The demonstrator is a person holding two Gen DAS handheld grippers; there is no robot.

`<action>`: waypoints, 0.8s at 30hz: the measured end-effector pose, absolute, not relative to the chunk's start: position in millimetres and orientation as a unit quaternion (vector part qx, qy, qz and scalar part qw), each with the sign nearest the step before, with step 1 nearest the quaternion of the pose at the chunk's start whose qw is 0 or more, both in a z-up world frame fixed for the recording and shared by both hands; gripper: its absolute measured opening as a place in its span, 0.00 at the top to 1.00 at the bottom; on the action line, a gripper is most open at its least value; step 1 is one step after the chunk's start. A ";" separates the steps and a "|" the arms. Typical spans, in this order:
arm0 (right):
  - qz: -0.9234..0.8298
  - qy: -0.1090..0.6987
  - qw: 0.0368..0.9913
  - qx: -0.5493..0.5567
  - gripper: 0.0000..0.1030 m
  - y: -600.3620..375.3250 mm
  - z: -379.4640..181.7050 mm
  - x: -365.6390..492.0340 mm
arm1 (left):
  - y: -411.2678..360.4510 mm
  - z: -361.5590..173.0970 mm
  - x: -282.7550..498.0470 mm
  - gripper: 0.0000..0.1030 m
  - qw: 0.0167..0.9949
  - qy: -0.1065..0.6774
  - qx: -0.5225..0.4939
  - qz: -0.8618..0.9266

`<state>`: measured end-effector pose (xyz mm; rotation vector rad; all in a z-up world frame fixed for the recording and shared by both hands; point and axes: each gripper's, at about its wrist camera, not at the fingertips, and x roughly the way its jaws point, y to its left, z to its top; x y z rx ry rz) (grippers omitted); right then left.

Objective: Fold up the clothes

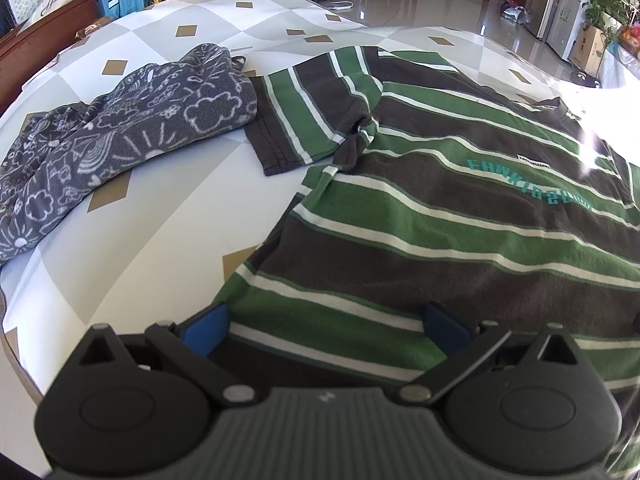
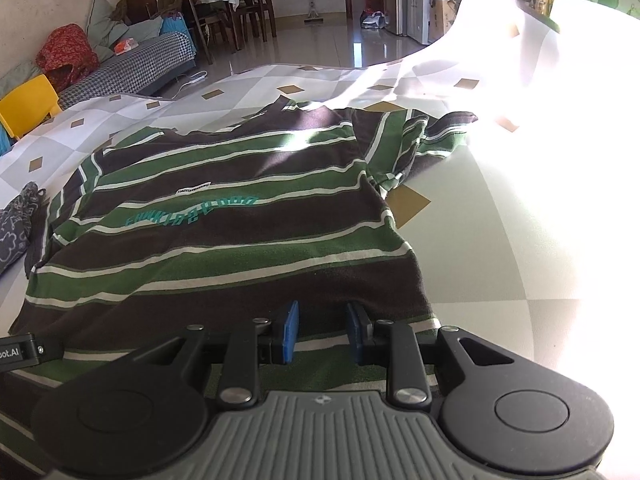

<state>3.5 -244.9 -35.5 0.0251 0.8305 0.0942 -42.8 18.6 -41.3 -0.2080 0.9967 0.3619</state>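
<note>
- Left wrist view: I see the striped T-shirt [image 1: 460, 216] spread flat on the tabletop [image 1: 132, 240], which has a covering of grey and white diamonds with small tan ones.
- Its long axis runs from me away: the hem lies nearest my left tongs [image 1: 326, 326] and the collar is at the far right, in glare.
- The shirt has broad dark brown and green bands with thin white lines between them. Teal lettering across the chest reads upside down from here, with a small white label just beyond it.
- One short sleeve [image 1: 304, 120] sticks out to the left, bunched at the armpit.
- The left tongs stand wide apart, blue pads on either side of the hem area. I cannot tell whether they touch the cloth.
- A grey patterned garment [image 1: 120, 136] lies crumpled on the left, its edge just beside that sleeve.
- Right wrist view: the same shirt [image 2: 224, 232] points collar-far, hem-near, and the other sleeve [image 2: 420, 140] lies rumpled at the far right.
- My right tongs [image 2: 322, 332] are set narrow, with a gap between the blue pads, right above the hem. Nothing is visibly pinched between them.
- Strong sunlight washes out the tabletop to the right.
- A yellow chair [image 2: 26, 100] stands beyond the tabletop at the far left.
</note>
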 end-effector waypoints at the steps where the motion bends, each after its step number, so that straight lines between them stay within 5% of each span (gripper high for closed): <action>1: 0.045 0.404 0.914 0.015 0.77 -246.4 -35.3 4.5 | 18.9 -41.4 -41.5 0.00 0.858 0.475 -0.098 0.172; 24: 0.085 0.431 0.898 0.018 0.68 -260.9 -13.4 -50.5 | -1.4 -31.2 -74.8 0.00 0.866 0.474 -0.058 0.147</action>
